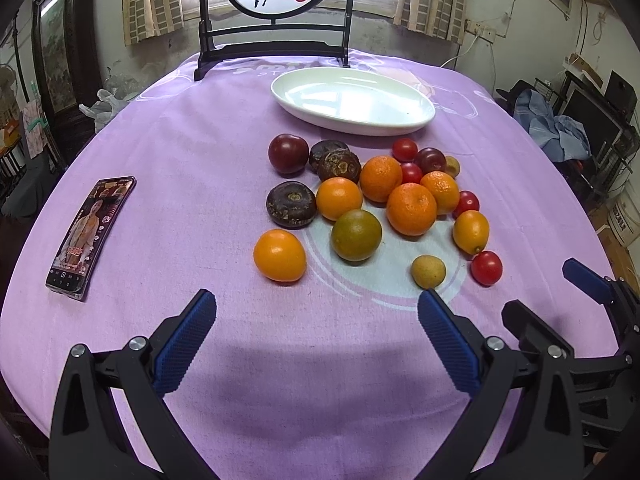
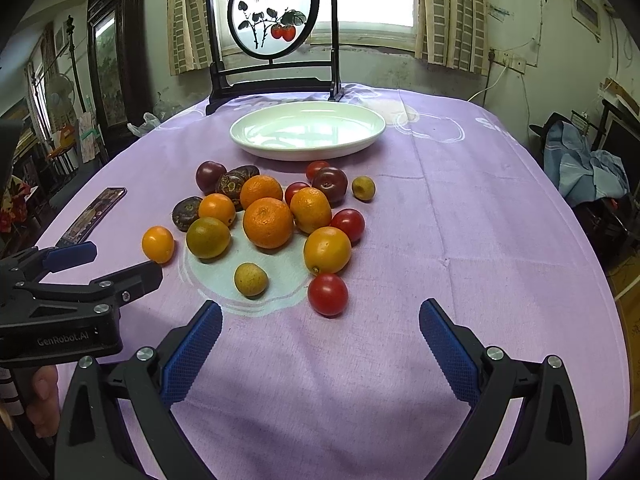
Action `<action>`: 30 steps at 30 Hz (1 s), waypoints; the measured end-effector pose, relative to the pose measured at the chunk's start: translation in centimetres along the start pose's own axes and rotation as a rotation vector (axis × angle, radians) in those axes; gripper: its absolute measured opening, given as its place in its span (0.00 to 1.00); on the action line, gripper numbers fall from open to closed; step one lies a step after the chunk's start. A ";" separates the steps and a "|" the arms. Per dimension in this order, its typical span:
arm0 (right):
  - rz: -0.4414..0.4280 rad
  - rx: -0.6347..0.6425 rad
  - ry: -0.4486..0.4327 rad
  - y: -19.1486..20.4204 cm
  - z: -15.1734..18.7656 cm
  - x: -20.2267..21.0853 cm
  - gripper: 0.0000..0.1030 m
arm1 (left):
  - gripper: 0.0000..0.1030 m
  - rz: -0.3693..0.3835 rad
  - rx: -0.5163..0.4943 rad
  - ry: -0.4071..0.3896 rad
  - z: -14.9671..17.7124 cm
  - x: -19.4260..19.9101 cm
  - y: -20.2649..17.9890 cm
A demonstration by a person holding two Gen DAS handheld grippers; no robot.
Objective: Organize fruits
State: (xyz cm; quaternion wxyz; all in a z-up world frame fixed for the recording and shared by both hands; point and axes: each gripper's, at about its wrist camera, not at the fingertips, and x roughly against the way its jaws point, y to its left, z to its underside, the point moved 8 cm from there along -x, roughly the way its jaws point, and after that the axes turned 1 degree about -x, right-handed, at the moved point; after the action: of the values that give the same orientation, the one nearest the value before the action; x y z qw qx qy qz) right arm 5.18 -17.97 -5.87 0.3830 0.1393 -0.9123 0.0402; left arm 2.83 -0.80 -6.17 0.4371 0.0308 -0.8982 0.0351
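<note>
The left hand-held gripper [image 1: 316,312] hovers wide open over the near part of the desk [image 1: 200,208], its blue pads holding nothing. The right hand-held gripper [image 2: 320,320] sits just beside it on the right, equally wide open and empty, above bare purple cloth.

Just beyond the left one lies an orange fruit [image 1: 280,255], with a greenish citrus [image 1: 356,235] to its right and a small tan fruit [image 1: 428,271] near the right pad. A cherry tomato [image 2: 328,294] lies nearest the right hand-held gripper, touching an orange fruit [image 2: 327,250] behind it.

Farther out the rest of the fruit pile [image 1: 380,188] clusters loosely at the desk's centre: tangerines, dark brown flattened fruits, dark plums and more cherry tomatoes, many touching each other. Past the pile, on the far side, stands a white oval dish [image 1: 352,100], empty. A phone [image 1: 90,236] lies well apart on the left. A framed round painting [image 2: 274,12] stands at the far edge.
</note>
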 end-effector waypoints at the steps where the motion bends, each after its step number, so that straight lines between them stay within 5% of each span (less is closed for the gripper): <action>1: -0.001 -0.001 0.000 0.0 0.0 0.0 0.97 | 0.96 0.003 0.001 -0.001 0.0 0.0 0.0; 30: 0.002 -0.002 0.014 0.0 0.3 -0.2 0.97 | 0.96 0.020 0.019 0.014 0.5 -0.5 0.1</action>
State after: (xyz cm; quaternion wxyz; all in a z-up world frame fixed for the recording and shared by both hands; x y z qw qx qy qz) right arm 5.11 -17.97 -6.24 0.3896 0.1378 -0.9097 0.0405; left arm 2.79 -0.74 -6.86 0.4426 0.0258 -0.8951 0.0480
